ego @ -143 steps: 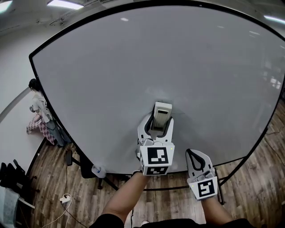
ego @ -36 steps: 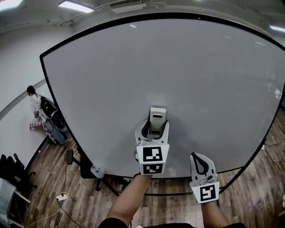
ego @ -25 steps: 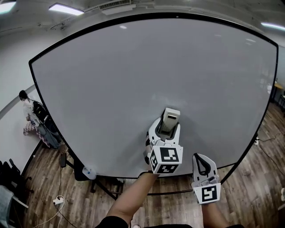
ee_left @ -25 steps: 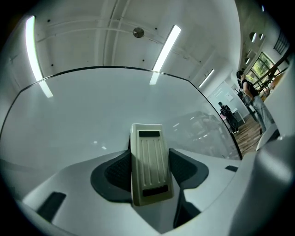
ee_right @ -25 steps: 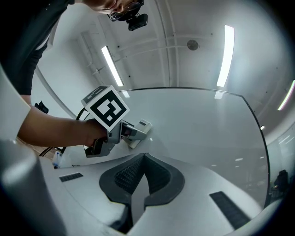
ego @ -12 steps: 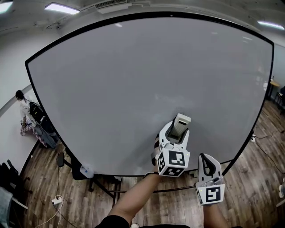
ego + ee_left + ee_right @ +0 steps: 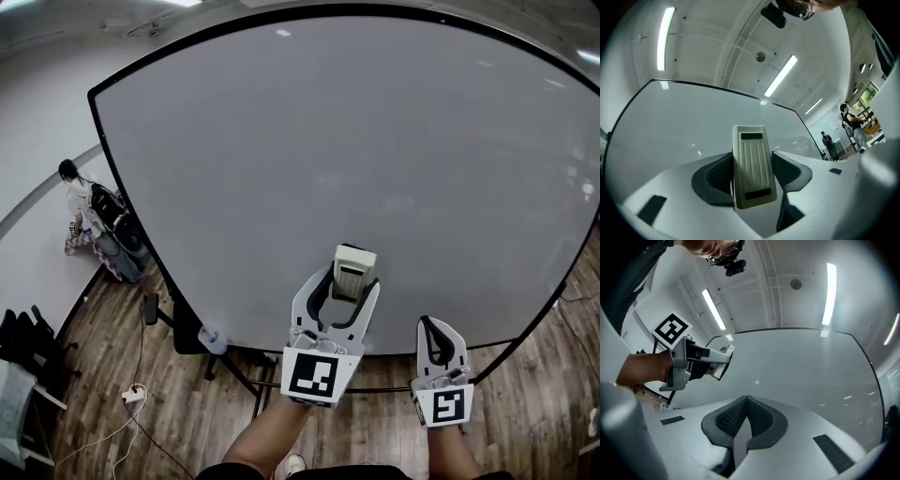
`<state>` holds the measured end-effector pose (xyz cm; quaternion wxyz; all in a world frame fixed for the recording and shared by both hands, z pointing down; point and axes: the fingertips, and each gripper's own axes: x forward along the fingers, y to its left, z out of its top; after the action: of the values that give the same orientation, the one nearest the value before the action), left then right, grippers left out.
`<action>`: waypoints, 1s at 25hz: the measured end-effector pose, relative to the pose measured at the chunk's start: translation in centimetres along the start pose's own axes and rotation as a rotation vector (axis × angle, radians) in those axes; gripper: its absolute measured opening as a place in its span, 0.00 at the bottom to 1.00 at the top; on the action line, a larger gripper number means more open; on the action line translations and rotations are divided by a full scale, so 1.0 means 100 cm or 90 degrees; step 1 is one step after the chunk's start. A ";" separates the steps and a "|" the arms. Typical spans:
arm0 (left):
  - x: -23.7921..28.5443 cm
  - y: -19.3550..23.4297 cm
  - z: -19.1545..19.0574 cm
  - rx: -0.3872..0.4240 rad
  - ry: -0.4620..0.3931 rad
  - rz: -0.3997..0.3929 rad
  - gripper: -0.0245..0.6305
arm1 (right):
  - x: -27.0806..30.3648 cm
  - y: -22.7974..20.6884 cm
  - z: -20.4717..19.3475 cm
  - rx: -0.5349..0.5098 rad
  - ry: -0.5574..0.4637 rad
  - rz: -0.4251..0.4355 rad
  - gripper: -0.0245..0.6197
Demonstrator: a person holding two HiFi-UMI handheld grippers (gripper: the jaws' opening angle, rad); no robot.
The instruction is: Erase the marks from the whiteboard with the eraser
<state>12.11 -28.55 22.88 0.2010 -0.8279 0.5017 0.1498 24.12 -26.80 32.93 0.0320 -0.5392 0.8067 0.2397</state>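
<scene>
A large whiteboard with a black rim fills the head view; I see no marks on it. My left gripper is shut on a pale ribbed eraser, held near the board's lower middle; whether the eraser touches the board I cannot tell. In the left gripper view the eraser stands upright between the dark pads, with the board behind it. My right gripper hangs lower right, shut and empty. The right gripper view shows its pads pressed together, and the left gripper with the eraser at left.
The board stands on a black frame over a wooden floor. A person is by the wall at far left, with cables and a power strip on the floor. Two people stand far off in the left gripper view.
Over the last seconds my left gripper swept the eraser rightward across the board's lower part, then came back left and lower. The right gripper stayed low and shut.
</scene>
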 end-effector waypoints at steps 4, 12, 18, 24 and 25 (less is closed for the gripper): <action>-0.044 0.040 -0.006 0.000 0.011 0.050 0.45 | 0.022 0.039 -0.003 0.013 0.002 0.031 0.07; -0.109 0.088 -0.058 -0.036 0.089 0.083 0.45 | 0.061 0.110 -0.002 0.042 0.007 0.095 0.07; -0.152 0.111 -0.114 -0.022 0.158 0.093 0.45 | 0.074 0.142 -0.012 0.047 0.029 0.126 0.07; -0.158 0.116 -0.131 -0.034 0.182 0.093 0.45 | 0.078 0.144 -0.015 0.037 0.049 0.124 0.07; -0.158 0.116 -0.132 -0.034 0.183 0.091 0.45 | 0.078 0.142 -0.015 0.036 0.052 0.119 0.07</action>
<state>-4.75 -27.59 39.36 0.0939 -0.8079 0.5789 0.0573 8.65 -29.77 36.89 -0.0083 -0.4697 0.8606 0.1964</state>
